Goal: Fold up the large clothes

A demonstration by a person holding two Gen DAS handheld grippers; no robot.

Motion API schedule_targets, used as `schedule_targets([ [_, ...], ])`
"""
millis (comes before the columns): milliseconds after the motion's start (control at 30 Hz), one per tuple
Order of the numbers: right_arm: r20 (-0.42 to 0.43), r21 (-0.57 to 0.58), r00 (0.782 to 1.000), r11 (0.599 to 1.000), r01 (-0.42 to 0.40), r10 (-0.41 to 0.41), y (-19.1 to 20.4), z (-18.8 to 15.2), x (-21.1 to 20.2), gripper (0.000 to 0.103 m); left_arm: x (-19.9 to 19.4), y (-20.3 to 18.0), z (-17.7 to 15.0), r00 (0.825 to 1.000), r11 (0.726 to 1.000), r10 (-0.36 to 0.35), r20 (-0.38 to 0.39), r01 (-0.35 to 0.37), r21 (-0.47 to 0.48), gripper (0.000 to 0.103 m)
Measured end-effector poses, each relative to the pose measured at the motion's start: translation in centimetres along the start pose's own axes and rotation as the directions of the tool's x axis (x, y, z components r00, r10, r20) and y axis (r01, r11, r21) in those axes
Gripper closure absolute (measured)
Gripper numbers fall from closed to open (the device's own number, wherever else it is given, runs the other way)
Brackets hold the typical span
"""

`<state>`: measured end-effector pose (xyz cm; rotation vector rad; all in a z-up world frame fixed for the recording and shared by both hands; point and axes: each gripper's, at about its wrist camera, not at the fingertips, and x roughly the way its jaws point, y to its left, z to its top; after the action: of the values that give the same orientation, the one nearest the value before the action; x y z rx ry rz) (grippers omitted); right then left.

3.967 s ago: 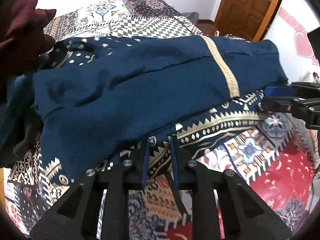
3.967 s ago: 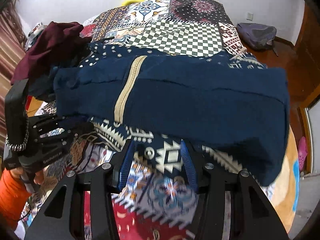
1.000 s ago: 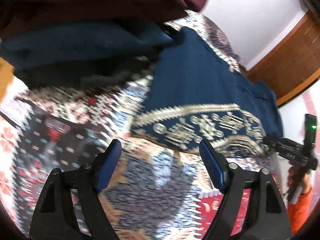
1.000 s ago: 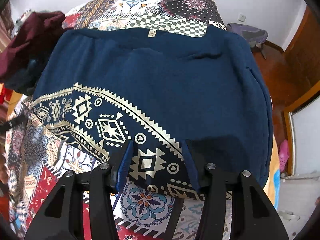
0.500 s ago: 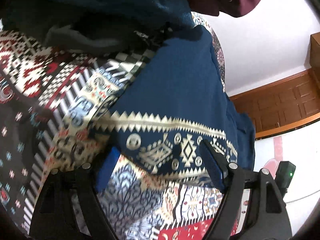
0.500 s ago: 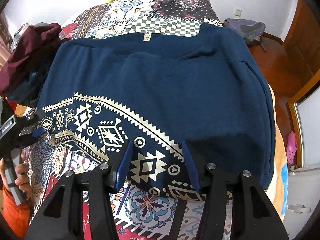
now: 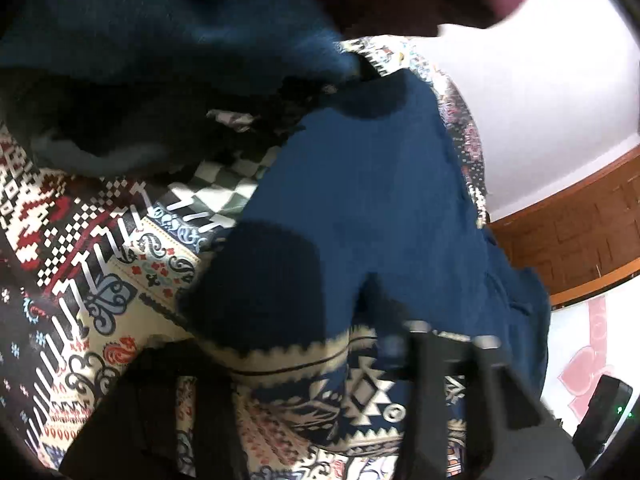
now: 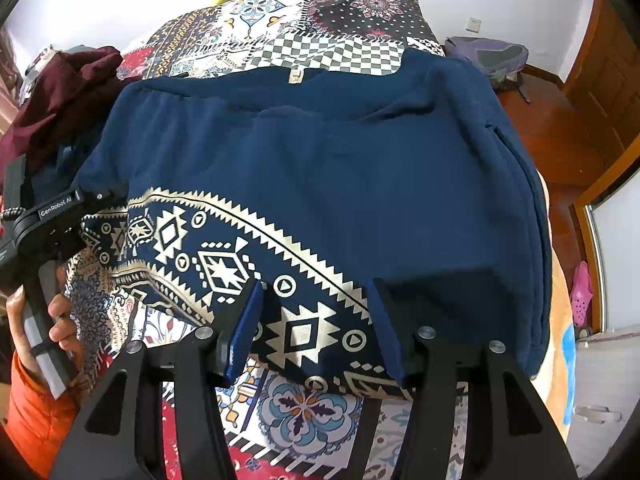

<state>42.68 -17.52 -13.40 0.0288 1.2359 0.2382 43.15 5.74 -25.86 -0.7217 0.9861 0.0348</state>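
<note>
A navy garment (image 8: 360, 160) with a gold-patterned hem lies spread on the patchwork bedspread (image 8: 304, 412). My right gripper (image 8: 312, 320) stands open astride the near hem, and the cloth lies flat between its blue pads. In the right wrist view my left gripper (image 8: 104, 196) sits at the hem's left corner, held by a hand (image 8: 60, 320) in an orange sleeve. The left wrist view is blurred. There my left gripper (image 7: 304, 380) is closing, and the navy garment (image 7: 360, 200) bulges up in a lump, pinched between the dark fingers.
A pile of maroon clothes (image 8: 64, 92) and dark teal clothes (image 7: 160, 40) lies at the bed's left side, close above my left gripper. On the wooden floor to the right are a grey bag (image 8: 488, 56) and a pink slipper (image 8: 582, 292). A door (image 8: 600, 92) stands beyond.
My left gripper has come in over the hem's corner and its wide jaws have drawn together, bunching the cloth. My right gripper has kept still on the hem.
</note>
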Motion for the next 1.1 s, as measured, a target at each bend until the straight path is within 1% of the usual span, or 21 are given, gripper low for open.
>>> schedule_targets([
  [33,-0.001,0.001,1.000,1.000,-0.001,0.001,0.1,0.0,-0.2,0.053,-0.5,-0.7,-0.4,1.000,1.000,0.013,0.014,-0.013,0.019,0.082],
  [100,0.008,0.003,1.000,1.000,-0.003,0.003,0.4,0.1,-0.9,0.053,-2.2,-2.3,-1.1,0.998,0.997,0.023,0.054,-0.027,0.078,0.086],
  [133,0.016,0.000,1.000,1.000,-0.003,0.003,0.6,0.2,-1.3,0.053,-3.0,-2.8,-1.3,0.998,0.996,0.014,0.068,-0.020,0.092,0.087],
  [200,0.039,-0.009,0.999,1.000,-0.001,0.001,1.3,0.4,-2.2,0.053,-5.3,-4.2,-1.8,0.994,0.994,-0.039,0.098,0.029,0.110,0.088],
  [300,0.081,-0.029,0.997,0.999,-0.016,0.018,2.8,1.1,-3.7,0.053,-8.5,-5.3,-2.1,0.986,0.988,-0.108,0.128,0.092,0.125,0.089],
  [367,0.106,-0.049,0.994,0.998,-0.034,0.039,4.1,1.5,-4.4,0.053,-11.2,-5.9,-2.1,0.976,0.982,-0.138,0.167,0.114,0.148,0.089],
  [467,0.122,-0.078,0.990,0.995,-0.066,0.075,6.6,2.2,-4.7,0.052,-14.4,-6.0,-3.6,0.962,0.978,-0.164,0.218,0.130,0.161,0.089],
  [533,0.096,-0.111,0.989,0.989,-0.102,0.113,8.5,2.3,-3.7,0.050,-16.2,-4.8,-4.1,0.956,0.981,-0.169,0.240,0.139,0.136,0.089],
  [600,0.040,-0.135,0.988,0.981,-0.143,0.149,10.0,2.0,-2.2,0.050,-17.9,-3.0,-5.5,0.953,0.984,-0.158,0.258,0.131,0.118,0.089],
  [633,-0.008,-0.152,0.986,0.974,-0.168,0.169,11.0,1.6,-1.0,0.049,-18.1,-2.7,-6.1,0.953,0.986,-0.146,0.266,0.119,0.115,0.089],
  [700,-0.080,-0.185,0.976,0.959,-0.214,0.202,13.1,0.5,1.0,0.049,-19.3,-0.8,-7.0,0.951,0.992,-0.100,0.292,0.072,0.105,0.089],
  [767,-0.120,-0.221,0.968,0.944,-0.244,0.222,15.0,-1.2,2.5,0.049,-20.1,0.1,-7.1,0.951,0.995,-0.061,0.303,0.034,0.092,0.089],
  [867,-0.148,-0.243,0.955,0.926,-0.289,0.259,16.9,-2.9,4.0,0.047,-20.9,1.9,-8.4,0.952,0.997,-0.010,0.306,-0.015,0.081,0.089],
  [900,-0.153,-0.237,0.950,0.923,-0.304,0.273,17.1,-3.0,4.3,0.047,-21.3,2.3,-8.6,0.949,0.996,0.011,0.314,-0.038,0.079,0.089],
  [933,-0.164,-0.225,0.943,0.920,-0.322,0.290,17.3,-3.1,4.7,0.046,-21.7,3.2,-8.0,0.949,0.996,0.017,0.315,-0.045,0.080,0.089],
  [1000,-0.175,-0.207,0.939,0.922,-0.328,0.295,17.2,-2.9,4.8,0.046,-21.6,3.8,-7.5,0.952,0.996,0.011,0.307,-0.039,0.083,0.089],
  [1033,-0.182,-0.199,0.937,0.922,-0.332,0.298,17.0,-2.7,4.7,0.046,-21.5,3.6,-7.4,0.952,0.995,0.009,0.306,-0.039,0.092,0.089],
  [1100,-0.193,-0.160,0.926,0.921,-0.355,0.324,15.9,-2.2,4.0,0.046,-21.5,1.8,-7.1,0.947,0.989,0.003,0.321,-0.051,0.141,0.089],
])
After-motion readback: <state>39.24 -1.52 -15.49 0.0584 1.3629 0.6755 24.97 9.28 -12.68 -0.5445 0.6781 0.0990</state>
